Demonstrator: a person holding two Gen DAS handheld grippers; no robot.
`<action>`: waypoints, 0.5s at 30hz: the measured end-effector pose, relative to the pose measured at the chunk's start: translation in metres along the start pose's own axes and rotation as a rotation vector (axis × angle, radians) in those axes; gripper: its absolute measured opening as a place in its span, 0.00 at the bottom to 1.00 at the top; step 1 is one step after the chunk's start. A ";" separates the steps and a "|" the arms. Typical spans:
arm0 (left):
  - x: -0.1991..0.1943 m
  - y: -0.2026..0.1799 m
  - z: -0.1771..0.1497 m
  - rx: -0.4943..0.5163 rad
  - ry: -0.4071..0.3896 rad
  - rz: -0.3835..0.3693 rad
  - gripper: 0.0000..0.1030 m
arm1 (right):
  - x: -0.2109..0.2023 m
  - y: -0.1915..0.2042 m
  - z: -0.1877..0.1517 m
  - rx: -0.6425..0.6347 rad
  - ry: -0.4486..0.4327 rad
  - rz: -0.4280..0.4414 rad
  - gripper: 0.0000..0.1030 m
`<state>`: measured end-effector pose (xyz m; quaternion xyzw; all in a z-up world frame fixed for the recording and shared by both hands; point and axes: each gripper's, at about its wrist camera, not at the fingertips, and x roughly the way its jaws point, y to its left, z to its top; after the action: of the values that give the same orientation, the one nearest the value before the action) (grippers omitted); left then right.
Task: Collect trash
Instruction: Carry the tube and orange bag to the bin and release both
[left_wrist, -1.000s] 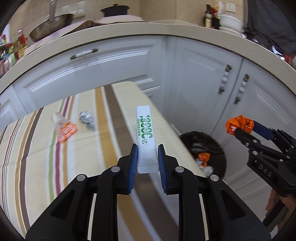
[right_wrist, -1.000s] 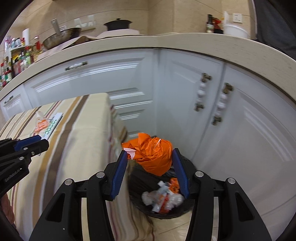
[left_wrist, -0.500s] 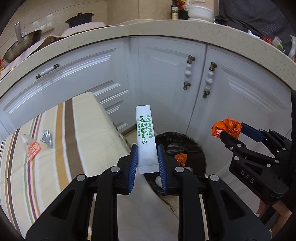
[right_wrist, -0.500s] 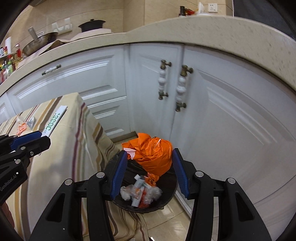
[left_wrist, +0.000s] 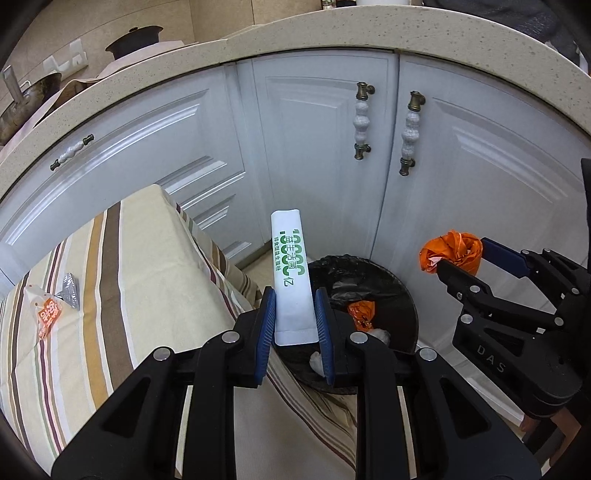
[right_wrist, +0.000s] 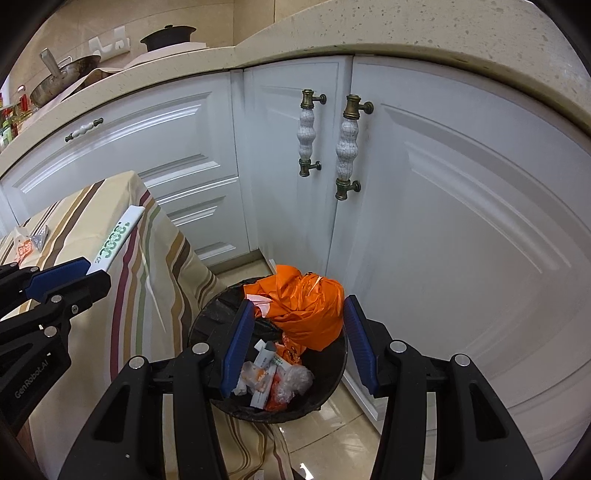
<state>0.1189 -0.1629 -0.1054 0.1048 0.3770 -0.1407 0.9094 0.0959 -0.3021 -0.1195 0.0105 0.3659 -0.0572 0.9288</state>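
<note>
My left gripper (left_wrist: 294, 325) pinches the lower end of a white sachet (left_wrist: 290, 273) with green print; its blue pads press both edges and the sachet stands upright between them. It hangs over the near rim of the black-lined trash bin (left_wrist: 404, 299), just past the edge of the striped tablecloth (left_wrist: 140, 258).

My right gripper (right_wrist: 301, 343) holds a crumpled orange wrapper (right_wrist: 306, 310) between its pads, jaws set fairly wide around the bulk. The wrapper is directly above the bin mouth. The far pad's contact is partly hidden by the wrapper, so the grip on that side is probably firm, not confirmed.

Inside the bin: mixed wrappers (right_wrist: 273, 376), white and orange.

On the tablecloth, well apart from the bin: an orange-and-clear packet (left_wrist: 46, 314) and, touching it, a silver foil piece (left_wrist: 70, 291).

Behind the bin: white cabinet doors (right_wrist: 443, 206).
</note>
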 end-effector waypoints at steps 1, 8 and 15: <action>0.002 0.000 0.001 -0.002 0.000 0.003 0.21 | 0.001 0.000 0.001 -0.001 -0.001 0.000 0.48; 0.014 -0.001 0.009 0.009 -0.003 0.026 0.22 | 0.011 0.000 0.007 -0.007 -0.017 -0.013 0.59; 0.022 0.000 0.013 0.001 0.006 0.029 0.38 | 0.015 -0.003 0.008 -0.002 -0.016 -0.030 0.61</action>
<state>0.1422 -0.1703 -0.1123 0.1110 0.3782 -0.1274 0.9102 0.1118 -0.3070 -0.1232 0.0036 0.3586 -0.0707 0.9308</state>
